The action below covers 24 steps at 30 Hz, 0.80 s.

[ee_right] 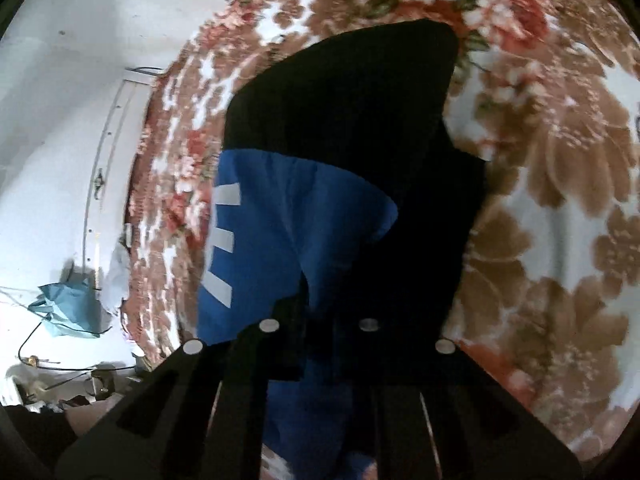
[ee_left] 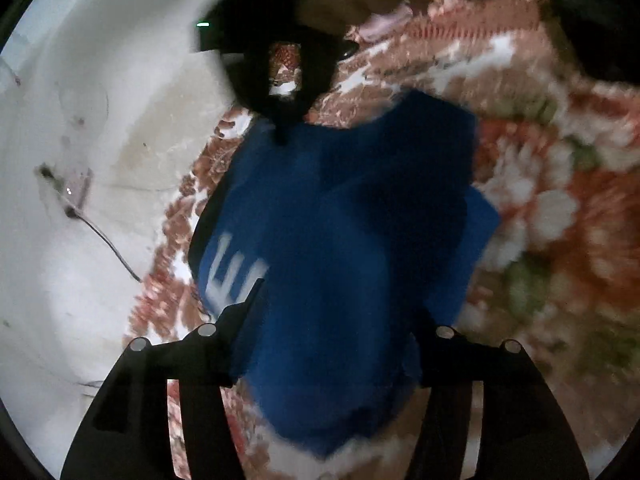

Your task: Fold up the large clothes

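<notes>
- The left wrist view alone shows the right gripper (ee_left: 282,136) from outside, a dark shape in the upper middle of the frame, meeting the far edge of the blue garment (ee_left: 340,216).
- The right wrist view alone shows a black part of the garment (ee_right: 352,120) and a teal cloth (ee_right: 68,308) on the white floor (ee_right: 52,128), lower left.
- The blue garment lies on the floral blanket (ee_left: 560,184), white lettering (ee_left: 232,276) at frame left.
- Left gripper (ee_left: 340,344): fingers apart, blue cloth filling the gap; I cannot tell if the pads touch it.
- Right gripper (ee_right: 320,320): fingers narrow, closed on the garment.
</notes>
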{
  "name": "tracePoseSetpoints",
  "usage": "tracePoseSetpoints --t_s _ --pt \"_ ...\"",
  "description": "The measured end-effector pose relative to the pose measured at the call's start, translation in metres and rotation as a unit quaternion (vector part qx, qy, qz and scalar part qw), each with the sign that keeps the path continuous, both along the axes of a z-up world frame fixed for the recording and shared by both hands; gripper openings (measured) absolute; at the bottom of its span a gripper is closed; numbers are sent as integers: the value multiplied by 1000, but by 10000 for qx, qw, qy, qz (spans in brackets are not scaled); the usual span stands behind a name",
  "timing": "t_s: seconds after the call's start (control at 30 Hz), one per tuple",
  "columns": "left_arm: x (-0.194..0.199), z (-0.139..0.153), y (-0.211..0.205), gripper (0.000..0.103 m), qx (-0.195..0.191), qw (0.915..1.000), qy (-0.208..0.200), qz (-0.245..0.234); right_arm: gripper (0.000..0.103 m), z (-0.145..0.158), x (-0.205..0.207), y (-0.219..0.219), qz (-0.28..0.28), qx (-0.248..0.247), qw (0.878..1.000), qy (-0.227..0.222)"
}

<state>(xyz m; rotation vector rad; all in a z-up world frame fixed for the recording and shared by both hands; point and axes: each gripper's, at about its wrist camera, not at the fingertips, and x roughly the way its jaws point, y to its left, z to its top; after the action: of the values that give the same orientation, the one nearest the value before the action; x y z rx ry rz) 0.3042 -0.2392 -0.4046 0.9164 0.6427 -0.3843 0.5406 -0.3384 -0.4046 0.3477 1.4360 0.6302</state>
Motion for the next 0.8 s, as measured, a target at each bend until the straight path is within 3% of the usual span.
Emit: tracePoseSetpoints --t_s 0.07,0.13,0.17,0.23,0.33,0.37,0.47,0.6,0.8 --pt "-5 24 11 61 -168 9996 166 -139 9 2 -2 -7 -48 13 9999 105" --pt "-2 54 26 61 -853 9948 508 -236 9 4 -1 -9 -9 -148 9999 62" --pt "4 66 32 65 -1190 9905 653 -237 9 2 -2 -9 7 -281 9996 38" --pt "21 70 34 75 -1408 9878 656 -73 9 -5 -1 -18 7 -373 9992 108" --pt "61 32 45 71 -1439 9851 876 354 9 -16 -4 -18 160 -600 9981 44" --pt "71 11 47 66 -1455 9830 1061 369 9 -18 -5 -17 216 -718 9972 -15" --pt "83 -45 60 69 -1323 9810 1397 238 9 -41 -7 -13 507 -1319 9899 -141" --pt "80 -67 67 72 -1346 9804 1433 104 10 -80 -8 -15 482 -1358 9896 -21" --pt "85 -84 78 73 -1702 9729 1561 128 14 -107 -14 -35 149 -749 9971 -55"
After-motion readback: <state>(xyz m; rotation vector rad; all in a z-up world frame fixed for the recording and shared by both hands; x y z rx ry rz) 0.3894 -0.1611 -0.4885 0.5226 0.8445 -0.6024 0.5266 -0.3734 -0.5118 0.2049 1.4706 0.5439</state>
